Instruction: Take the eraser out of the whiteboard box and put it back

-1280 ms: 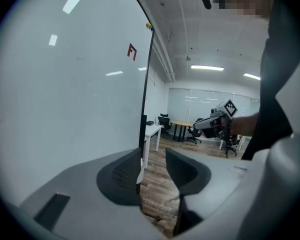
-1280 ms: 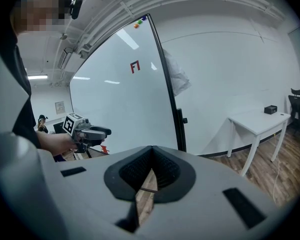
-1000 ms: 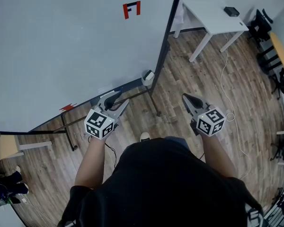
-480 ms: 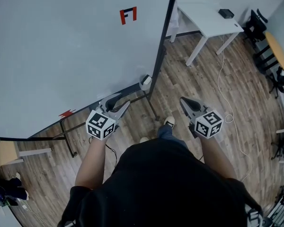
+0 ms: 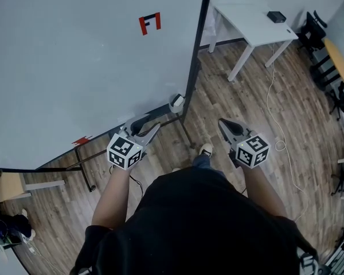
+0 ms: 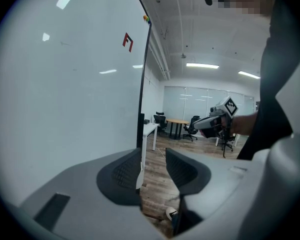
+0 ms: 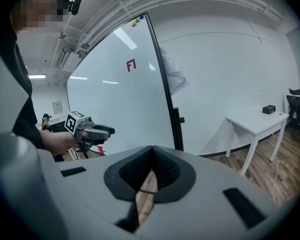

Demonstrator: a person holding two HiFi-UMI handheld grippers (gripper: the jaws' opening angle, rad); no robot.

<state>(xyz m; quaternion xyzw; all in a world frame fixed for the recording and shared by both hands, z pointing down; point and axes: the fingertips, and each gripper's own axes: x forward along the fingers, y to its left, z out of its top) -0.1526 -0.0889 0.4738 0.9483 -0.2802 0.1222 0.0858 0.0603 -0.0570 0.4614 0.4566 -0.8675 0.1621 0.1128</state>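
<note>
Head view steeply down; gripper views low, level, seemingly angled toward each other; all share whiteboard (image 5: 74, 67).

Even ceiling light, fisheye edges, sharp

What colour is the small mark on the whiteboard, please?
The mark is red and black, clearest in the head view.

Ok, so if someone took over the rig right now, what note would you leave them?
Left gripper: jaws apart, empty.
Right gripper: jaws together, empty.
Both are held low in front of the whiteboard, touching nothing.
A small pale holder sits at the board's lower right corner and may be the box. The eraser cannot be made out in any view.
Done: nothing that shows.
Left: find the box, take the eraser out, then put it back.
</note>
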